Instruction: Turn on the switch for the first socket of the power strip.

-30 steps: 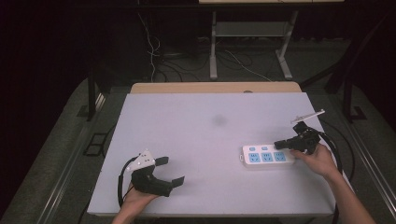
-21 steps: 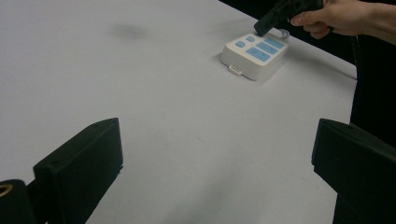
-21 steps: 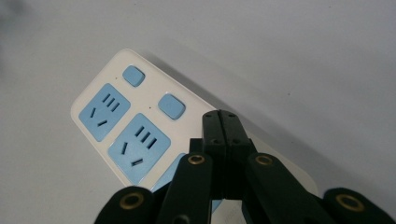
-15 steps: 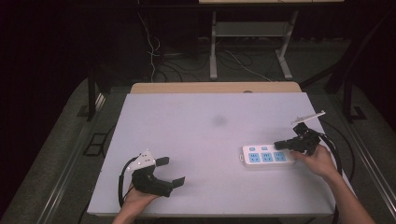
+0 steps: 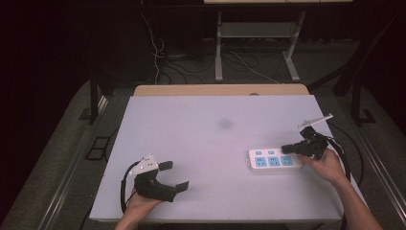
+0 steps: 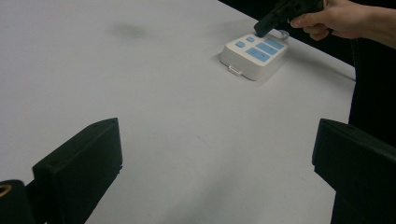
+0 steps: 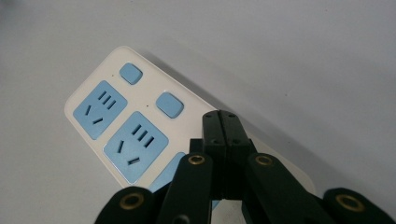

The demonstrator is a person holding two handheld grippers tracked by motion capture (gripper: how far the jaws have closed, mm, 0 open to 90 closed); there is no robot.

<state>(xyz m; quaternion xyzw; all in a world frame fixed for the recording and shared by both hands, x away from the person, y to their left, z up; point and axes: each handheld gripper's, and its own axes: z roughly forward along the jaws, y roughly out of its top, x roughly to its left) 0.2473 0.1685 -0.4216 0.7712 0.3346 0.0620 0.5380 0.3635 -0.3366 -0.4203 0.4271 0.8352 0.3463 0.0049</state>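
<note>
High view: the power strip (image 5: 274,161) lies flat on the white worktop (image 5: 210,139), well toward its right side and near that edge. The right tool (image 5: 292,148) sits over the strip's right end, jaws pressed together with nothing between them, tip aimed at the row of small buttons. The likely step is pushing a switch with that closed tip; to do it well, come straight down on one button and keep the push short, since the strip is loose and light and a slanting push would slide it toward the worktop's right edge just beyond. The left tool (image 5: 171,177) rests well left of the strip, near the front edge, jaws wide apart and empty; it is free to steady the strip's left end.

Left gripper view: between the spread jaws, bare worktop runs all the way to the strip (image 6: 253,52), so that approach is open. The right tool (image 6: 268,24) hovers at the strip's far end.

Right gripper view: the closed tip (image 7: 222,119) is just right of the second blue button (image 7: 169,104), beside the sockets; whether it touches the strip (image 7: 100,86) cannot be told.
</note>
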